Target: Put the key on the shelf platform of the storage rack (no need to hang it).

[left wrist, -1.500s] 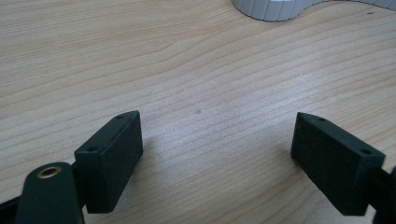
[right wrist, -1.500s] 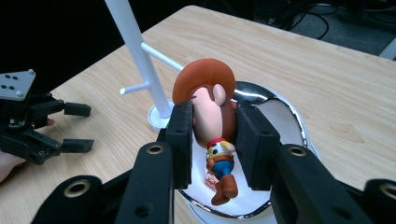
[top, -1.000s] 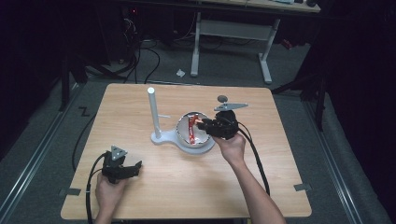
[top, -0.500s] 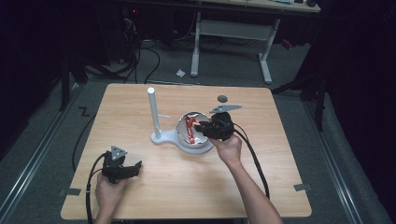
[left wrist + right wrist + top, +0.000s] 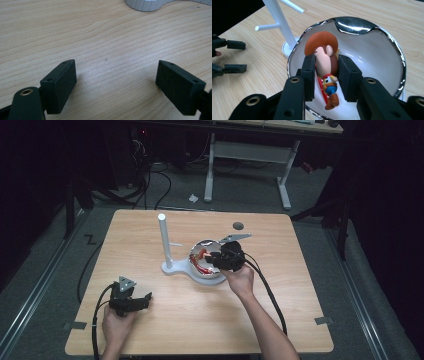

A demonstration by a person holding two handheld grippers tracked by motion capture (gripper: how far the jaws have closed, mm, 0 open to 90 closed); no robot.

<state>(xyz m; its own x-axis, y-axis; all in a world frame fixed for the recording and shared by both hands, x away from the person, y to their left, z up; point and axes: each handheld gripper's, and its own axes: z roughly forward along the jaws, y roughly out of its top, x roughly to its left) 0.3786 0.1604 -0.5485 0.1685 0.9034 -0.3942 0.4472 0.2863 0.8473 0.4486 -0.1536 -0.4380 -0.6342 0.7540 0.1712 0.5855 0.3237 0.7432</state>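
Observation:
A small cowboy toy figure (image 5: 325, 62) with an orange hat, a red scarf and blue trousers hangs inside a white bowl with a silver rim (image 5: 387, 37). My right gripper (image 5: 326, 60) is shut on the figure's head and body, both pads pressing its sides. In the high view the right gripper (image 5: 220, 259) reaches into the bowl (image 5: 207, 276) near the table's middle, where the toy (image 5: 202, 261) shows as red. My left gripper (image 5: 139, 301) rests near the front left of the table, open. Bare wood lies between its jaws (image 5: 116, 75).
A white stand with an upright post (image 5: 163, 240) and short side pegs (image 5: 279, 22) adjoins the bowl on its left. A dark round spot (image 5: 238, 225) marks the far part of the wooden table (image 5: 280, 320). Black cables trail from both grippers toward the near edge.
My right gripper has sunk slightly and shifted left with the toy, lower into the bowl. The left gripper has stayed where it was.

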